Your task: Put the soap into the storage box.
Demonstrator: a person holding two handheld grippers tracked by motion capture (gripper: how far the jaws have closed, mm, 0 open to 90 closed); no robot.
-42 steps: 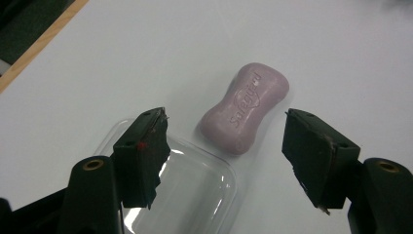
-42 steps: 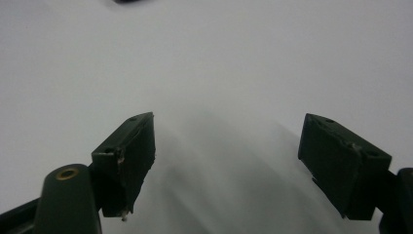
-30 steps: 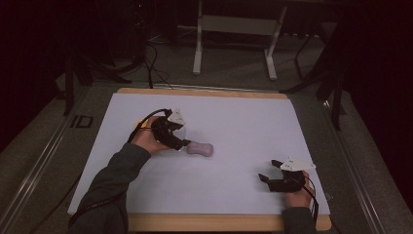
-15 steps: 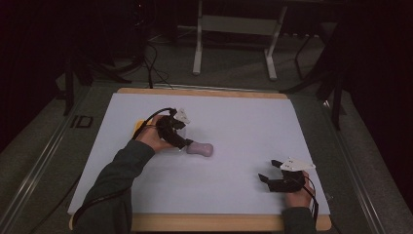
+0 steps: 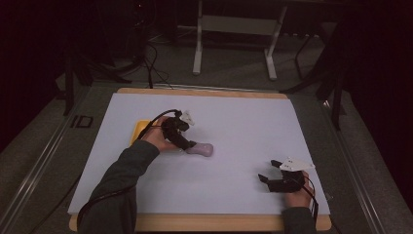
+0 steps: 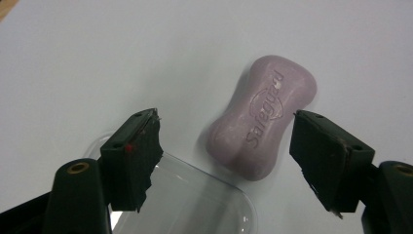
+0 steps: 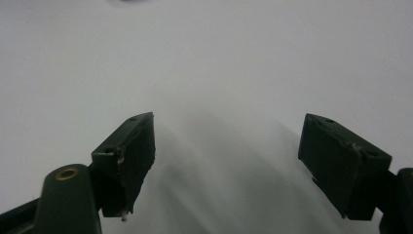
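The left gripper (image 5: 195, 146) is hovering over the white surface (image 5: 243, 122) left of centre, its jaws standing apart and having just been opening. In the left gripper view the lilac soap bar (image 6: 263, 124) is lying flat on the surface between the jaws; the right jaw's tip is coming just beside the bar's edge, the left jaw is standing clear of it. A clear plastic lid or tray (image 6: 195, 204) is lying near the left jaw, just beside the soap. A yellow thing (image 5: 141, 130) is showing behind the left hand. The right gripper (image 5: 267, 176) is resting at the near right, jaws wide apart over bare surface.
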